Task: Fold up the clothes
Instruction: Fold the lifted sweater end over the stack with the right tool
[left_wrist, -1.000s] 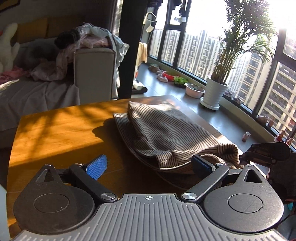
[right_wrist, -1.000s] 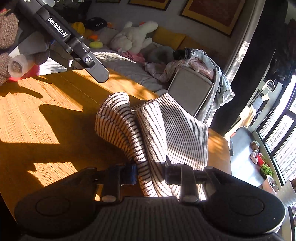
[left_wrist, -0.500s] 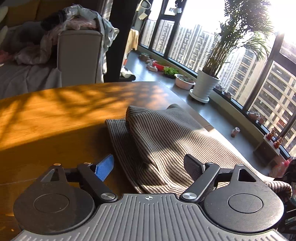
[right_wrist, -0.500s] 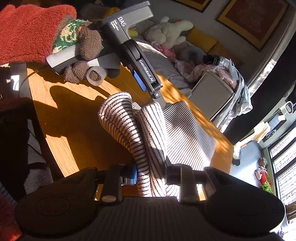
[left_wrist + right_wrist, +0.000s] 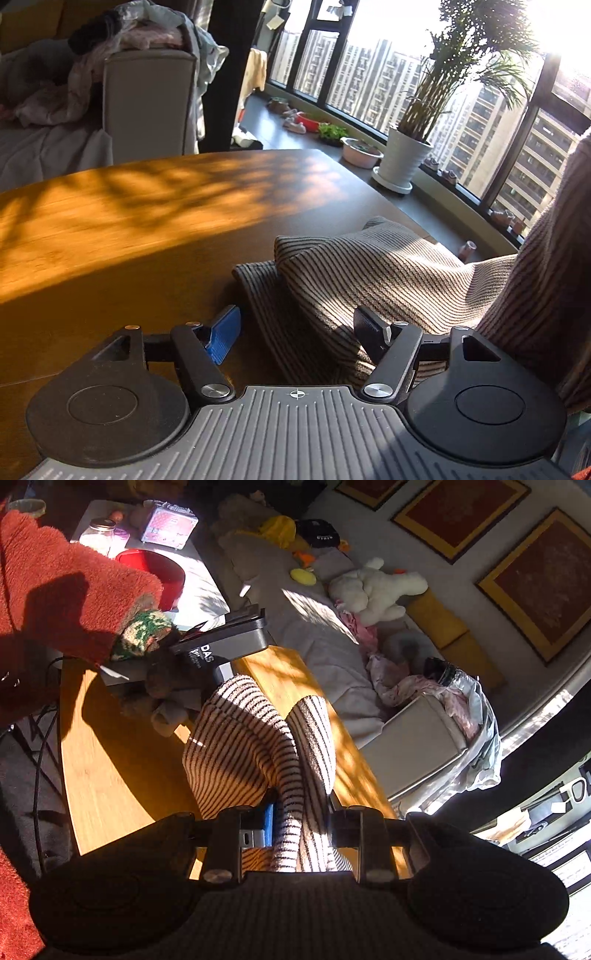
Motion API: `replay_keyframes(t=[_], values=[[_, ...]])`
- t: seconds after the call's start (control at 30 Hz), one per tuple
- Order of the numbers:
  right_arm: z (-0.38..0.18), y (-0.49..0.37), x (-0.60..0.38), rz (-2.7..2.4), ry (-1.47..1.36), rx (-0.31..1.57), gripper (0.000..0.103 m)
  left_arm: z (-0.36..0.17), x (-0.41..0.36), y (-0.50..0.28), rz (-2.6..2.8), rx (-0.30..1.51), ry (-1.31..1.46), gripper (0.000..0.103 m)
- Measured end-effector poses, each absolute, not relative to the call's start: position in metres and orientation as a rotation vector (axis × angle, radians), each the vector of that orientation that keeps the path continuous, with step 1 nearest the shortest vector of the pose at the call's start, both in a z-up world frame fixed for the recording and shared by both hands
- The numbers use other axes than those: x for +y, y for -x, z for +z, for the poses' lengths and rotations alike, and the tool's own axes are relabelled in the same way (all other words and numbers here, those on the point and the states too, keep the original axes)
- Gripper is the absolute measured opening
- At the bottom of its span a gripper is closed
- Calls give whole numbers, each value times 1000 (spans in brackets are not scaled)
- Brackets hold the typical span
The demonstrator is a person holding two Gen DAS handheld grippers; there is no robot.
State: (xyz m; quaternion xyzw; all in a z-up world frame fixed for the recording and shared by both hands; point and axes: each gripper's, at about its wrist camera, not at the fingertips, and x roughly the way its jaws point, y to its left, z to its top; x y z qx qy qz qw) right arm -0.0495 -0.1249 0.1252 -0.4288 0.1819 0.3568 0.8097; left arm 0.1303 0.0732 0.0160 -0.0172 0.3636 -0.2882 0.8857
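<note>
Striped knit garment (image 5: 388,266) is lying at the worktop's (image 5: 129,221) four o'clock; right claw (image 5: 301,829) is clenching its bunched end, left claw (image 5: 295,332) is closing, still released, around the near fold; pinch every layer.

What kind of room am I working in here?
Most likely a lived-in high-rise apartment living room: a sofa with a plush toy, framed pictures on the wall, and big windows facing tower blocks beside a potted palm.

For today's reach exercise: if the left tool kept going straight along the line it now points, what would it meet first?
Most likely the striped garment: its folded edge already lies between the open left tool's fingers, which have just been closing. The wooden table lies just beneath; depth is unclear.
</note>
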Motion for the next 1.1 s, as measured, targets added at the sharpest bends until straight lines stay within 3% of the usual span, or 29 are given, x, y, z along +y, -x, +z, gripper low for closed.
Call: replay_keyframes(t=[0.27, 0.37, 0.43, 0.57, 0.83, 0.9, 0.97, 1.0, 1.03, 1.1], values=[[57, -70, -123, 896, 745, 559, 29, 23, 97, -133, -547, 733, 51, 74], [37, -96, -129, 857, 633, 598, 40, 34, 111, -129, -520, 702, 65, 76], [38, -103, -137, 849, 539, 592, 50, 46, 119, -125, -527, 674, 89, 76], [42, -101, -146, 836, 494, 562, 53, 72, 114, -116, -626, 616, 134, 79], [60, -99, -170, 654, 395, 492, 63, 51, 52, -124, -714, 701, 78, 75], [70, -97, -185, 558, 354, 471, 63, 40, 45, -132, -696, 735, 77, 75], [78, -92, -198, 474, 332, 451, 51, 33, 43, -137, -674, 746, 75, 75], [82, -87, -205, 458, 311, 449, 32, 30, 43, -140, -663, 752, 74, 76], [82, -82, -208, 457, 294, 443, 27, 28, 44, -142, -659, 757, 82, 77], [83, -72, -213, 456, 259, 432, 27, 26, 45, -144, -652, 760, 82, 78]])
